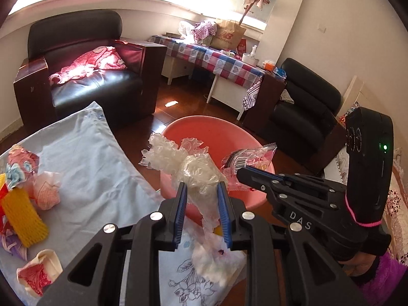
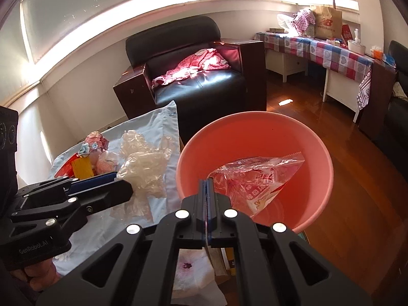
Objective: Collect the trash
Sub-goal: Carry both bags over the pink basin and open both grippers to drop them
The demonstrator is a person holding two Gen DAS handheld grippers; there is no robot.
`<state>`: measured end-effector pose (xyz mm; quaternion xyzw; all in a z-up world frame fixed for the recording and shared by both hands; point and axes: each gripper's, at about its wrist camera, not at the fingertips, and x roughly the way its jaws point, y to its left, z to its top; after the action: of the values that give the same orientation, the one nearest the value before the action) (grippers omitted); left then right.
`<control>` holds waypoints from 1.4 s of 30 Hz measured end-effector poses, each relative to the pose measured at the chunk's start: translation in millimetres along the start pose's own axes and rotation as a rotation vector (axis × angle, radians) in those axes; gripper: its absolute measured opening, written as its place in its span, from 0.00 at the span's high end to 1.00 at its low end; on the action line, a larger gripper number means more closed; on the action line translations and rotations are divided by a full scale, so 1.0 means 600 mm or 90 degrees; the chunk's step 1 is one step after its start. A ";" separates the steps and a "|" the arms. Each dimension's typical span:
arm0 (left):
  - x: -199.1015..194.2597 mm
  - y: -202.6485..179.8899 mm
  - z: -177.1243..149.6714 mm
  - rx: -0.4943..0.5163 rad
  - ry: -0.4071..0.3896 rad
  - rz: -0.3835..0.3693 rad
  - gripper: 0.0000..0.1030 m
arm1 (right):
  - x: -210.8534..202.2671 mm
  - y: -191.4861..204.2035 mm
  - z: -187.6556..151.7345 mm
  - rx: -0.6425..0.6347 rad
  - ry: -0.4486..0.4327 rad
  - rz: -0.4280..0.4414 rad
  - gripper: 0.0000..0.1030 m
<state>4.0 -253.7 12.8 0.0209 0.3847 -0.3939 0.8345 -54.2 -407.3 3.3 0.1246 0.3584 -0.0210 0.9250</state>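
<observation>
Right wrist shows our right hand-held gripper [image 2: 207, 187] clamped on the red wrapper [image 2: 257, 181] above the basin [image 2: 255, 125]; left hand-held gripper [image 1: 201, 193] pinches crinkled plastic [image 1: 193, 165], which may spill outside.

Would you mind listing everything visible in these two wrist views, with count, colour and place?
basin: one, pink, on the floor beside the table edge.
snack wrapper: one, clear with red print, held over the basin.
clear plastic wrap: one crumpled wad, between the left pads.
cloth: one, pale blue, covering the table.
yellow foam net: one, on the cloth's left side.
stained tissue: one, white, at the near table edge.
armchair: one, black, by the window, with pink clothing on it.
checked table: one, red-blue-white, far right.
left gripper: black, blue pads, closed on the wrap.
right gripper: black, shut on the wrapper.
</observation>
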 end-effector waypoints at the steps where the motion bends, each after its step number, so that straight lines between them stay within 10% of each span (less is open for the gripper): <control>1: 0.012 -0.003 0.004 0.000 0.005 -0.002 0.77 | 0.003 -0.001 -0.001 0.000 0.002 -0.003 0.99; 32: 0.137 -0.020 0.015 -0.033 0.066 0.041 0.71 | 0.048 -0.067 -0.013 0.025 0.046 -0.078 0.98; 42: 0.104 -0.026 0.020 -0.023 0.035 0.055 0.55 | 0.033 -0.070 -0.011 0.038 0.030 -0.071 0.68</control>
<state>25.5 -308.4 -15.5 0.0330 0.4136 -0.3499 0.8399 -49.3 -445.1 -23.6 0.1324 0.3858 -0.0806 0.9095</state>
